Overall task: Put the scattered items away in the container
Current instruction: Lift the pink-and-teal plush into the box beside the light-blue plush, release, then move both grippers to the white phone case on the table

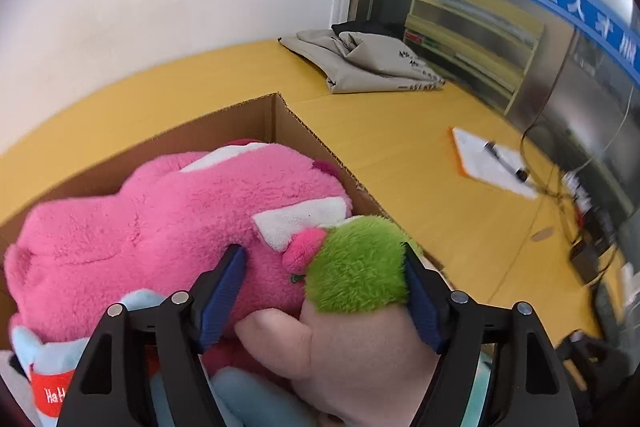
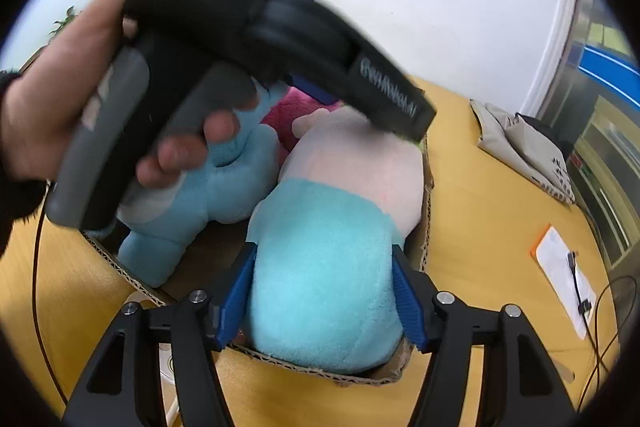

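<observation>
Sitting in the brown cardboard box is a pale pink plush toy with a turquoise middle and a fuzzy green top. It lies at the side of the box nearest the bare table. The right gripper is clamped on its turquoise part, with a blue pad pressing in on each side. The left gripper has its blue pads around the green top. One pad touches the green fur. The other pad rests against the big bright pink plush toy, so I cannot tell if this gripper is squeezing.

That big pink toy fills the far part of the box. A light blue plush toy lies beside it in the box too.

A hand holds the handle of the left gripper. The box sits on a yellow wooden table. Farther off on the table are a folded grey cloth bag and a white paper pad with a pen on it.
</observation>
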`<action>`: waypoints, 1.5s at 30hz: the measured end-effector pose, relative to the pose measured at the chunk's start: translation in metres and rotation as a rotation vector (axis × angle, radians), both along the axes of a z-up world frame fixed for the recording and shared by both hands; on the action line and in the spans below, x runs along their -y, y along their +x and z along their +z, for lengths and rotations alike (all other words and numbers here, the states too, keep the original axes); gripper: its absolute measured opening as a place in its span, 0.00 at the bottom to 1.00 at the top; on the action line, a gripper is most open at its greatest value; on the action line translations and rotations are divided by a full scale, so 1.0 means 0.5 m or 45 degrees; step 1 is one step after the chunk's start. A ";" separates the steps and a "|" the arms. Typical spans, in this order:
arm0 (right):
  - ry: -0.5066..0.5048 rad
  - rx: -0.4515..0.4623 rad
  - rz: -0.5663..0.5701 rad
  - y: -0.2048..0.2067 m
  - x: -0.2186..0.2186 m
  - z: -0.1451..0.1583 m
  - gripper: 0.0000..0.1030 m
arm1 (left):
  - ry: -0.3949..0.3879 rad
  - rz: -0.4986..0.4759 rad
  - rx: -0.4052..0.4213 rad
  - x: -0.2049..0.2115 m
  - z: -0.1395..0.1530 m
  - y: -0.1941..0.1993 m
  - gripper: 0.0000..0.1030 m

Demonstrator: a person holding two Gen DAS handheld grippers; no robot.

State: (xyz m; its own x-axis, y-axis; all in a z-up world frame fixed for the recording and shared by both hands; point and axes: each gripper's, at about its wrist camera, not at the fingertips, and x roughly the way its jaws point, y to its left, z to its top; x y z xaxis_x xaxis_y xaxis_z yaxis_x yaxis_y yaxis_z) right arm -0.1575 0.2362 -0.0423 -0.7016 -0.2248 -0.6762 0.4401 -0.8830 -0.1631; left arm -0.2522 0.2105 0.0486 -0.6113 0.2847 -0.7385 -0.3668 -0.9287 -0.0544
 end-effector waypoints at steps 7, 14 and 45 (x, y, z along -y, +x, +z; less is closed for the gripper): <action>-0.002 0.030 -0.060 0.014 0.008 0.012 0.79 | -0.042 0.052 -0.051 0.014 0.065 0.056 0.78; -0.216 -0.037 -0.143 0.077 -0.070 0.075 0.82 | 0.008 0.078 -0.169 0.160 0.141 0.277 0.99; -0.193 -0.071 -0.219 0.316 0.016 0.101 0.83 | 0.213 0.318 -0.121 0.299 0.026 0.666 1.00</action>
State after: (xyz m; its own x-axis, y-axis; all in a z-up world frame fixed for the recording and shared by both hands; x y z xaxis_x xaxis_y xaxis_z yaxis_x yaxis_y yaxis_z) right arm 0.0003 0.2283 0.0082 -0.7734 -0.1947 -0.6032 0.2750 -0.9605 -0.0426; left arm 0.0810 0.0612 0.0615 -0.7419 0.2296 -0.6300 -0.1389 -0.9718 -0.1906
